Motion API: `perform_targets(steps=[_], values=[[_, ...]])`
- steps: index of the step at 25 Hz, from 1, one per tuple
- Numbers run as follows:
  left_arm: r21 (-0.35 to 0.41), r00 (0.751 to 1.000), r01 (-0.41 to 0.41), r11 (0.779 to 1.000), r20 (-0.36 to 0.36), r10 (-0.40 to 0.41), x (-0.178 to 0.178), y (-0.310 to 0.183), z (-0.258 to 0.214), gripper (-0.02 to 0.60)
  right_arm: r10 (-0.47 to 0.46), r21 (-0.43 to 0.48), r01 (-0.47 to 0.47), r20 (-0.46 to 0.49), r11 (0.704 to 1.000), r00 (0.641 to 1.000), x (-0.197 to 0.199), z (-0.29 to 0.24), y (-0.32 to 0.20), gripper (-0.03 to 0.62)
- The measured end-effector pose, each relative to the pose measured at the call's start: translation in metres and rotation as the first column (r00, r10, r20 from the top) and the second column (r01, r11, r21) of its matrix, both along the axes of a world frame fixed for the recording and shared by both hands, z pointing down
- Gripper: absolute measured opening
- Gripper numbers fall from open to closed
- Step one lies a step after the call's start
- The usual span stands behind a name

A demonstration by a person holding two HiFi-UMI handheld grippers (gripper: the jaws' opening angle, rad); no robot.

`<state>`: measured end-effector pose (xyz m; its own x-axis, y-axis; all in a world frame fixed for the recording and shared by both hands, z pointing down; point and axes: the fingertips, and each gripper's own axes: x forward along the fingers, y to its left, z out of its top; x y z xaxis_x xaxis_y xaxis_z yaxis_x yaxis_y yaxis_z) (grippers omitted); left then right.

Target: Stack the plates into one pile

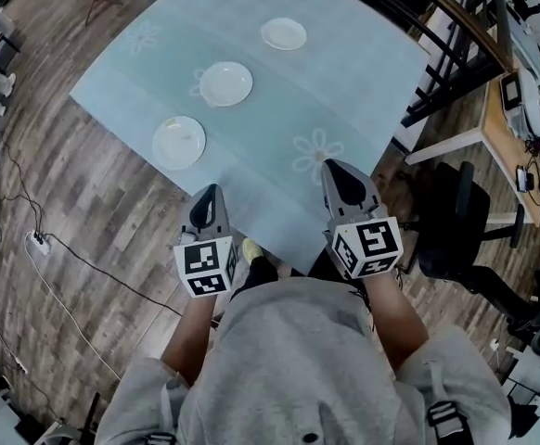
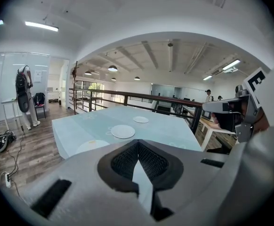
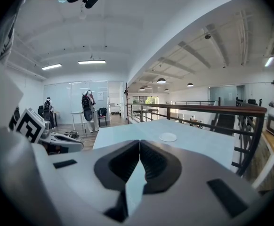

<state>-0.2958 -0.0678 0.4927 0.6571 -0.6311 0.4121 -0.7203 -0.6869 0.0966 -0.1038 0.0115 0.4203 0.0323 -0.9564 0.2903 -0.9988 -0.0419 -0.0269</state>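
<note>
Three white plates lie apart on the pale blue table (image 1: 344, 72): a near one (image 1: 179, 143), a middle one (image 1: 225, 83) and a far one (image 1: 283, 33). My left gripper (image 1: 210, 193) hangs over the table's near edge, just short of the near plate, jaws shut and empty. My right gripper (image 1: 333, 167) is over the table's near corner by a printed flower, also shut and empty. In the left gripper view the near plate (image 2: 92, 146), the middle plate (image 2: 123, 131) and the far plate (image 2: 141, 119) lie ahead of the closed tips (image 2: 138, 142). The right gripper view shows one plate (image 3: 167, 137) beyond its closed tips (image 3: 140, 141).
A black office chair (image 1: 456, 221) and a wooden desk (image 1: 507, 128) stand right of the table. A dark railing (image 1: 437, 26) runs behind its far right side. A cable and power strip (image 1: 36, 242) lie on the wooden floor at the left.
</note>
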Motion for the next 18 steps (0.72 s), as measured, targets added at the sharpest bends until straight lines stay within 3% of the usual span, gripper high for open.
perform_targets(steps=[9,18], values=[[-0.004,0.992,0.120,0.993,0.030,-0.120,0.007,-0.009,0.001,0.018,-0.127,0.013,0.127,0.020,0.992,0.992,0.028,-0.002,-0.035,0.026],[0.021,0.956,0.270,0.963,0.113,-0.271,0.017,-0.024,0.000,0.017,-0.296,0.002,0.297,0.087,0.955,0.951,0.046,0.019,-0.085,0.026]])
